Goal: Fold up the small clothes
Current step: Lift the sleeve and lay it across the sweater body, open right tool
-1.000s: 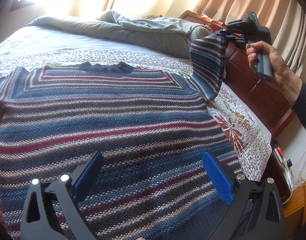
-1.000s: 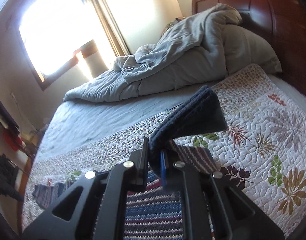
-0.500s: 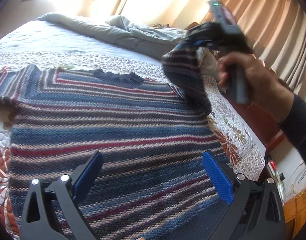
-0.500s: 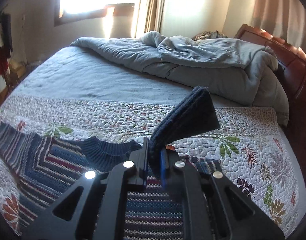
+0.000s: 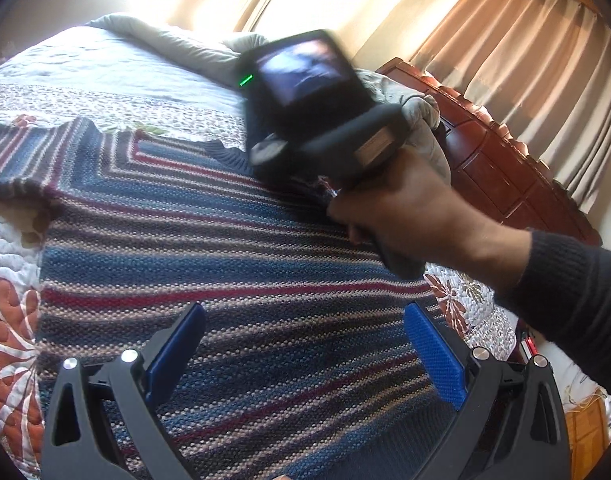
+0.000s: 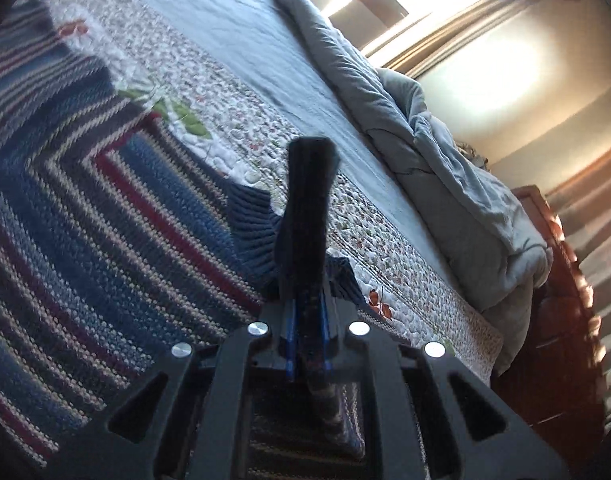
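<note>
The right gripper is clamped on the dark sleeve cuff, held over the striped sweater spread flat on the bed near its collar; the left gripper, open and empty, hovers above the near hem.

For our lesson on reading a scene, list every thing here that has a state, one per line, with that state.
striped sweater: spread flat on the bed, not yet folded.
sleeve cuff: lifted, pinched in the right hand-held gripper.
right hand-held gripper: shut on the cuff.
left hand-held gripper: open, holding nothing, above the sweater.
grey duvet: bunched up by the headboard.
curtains: drawn.
</note>
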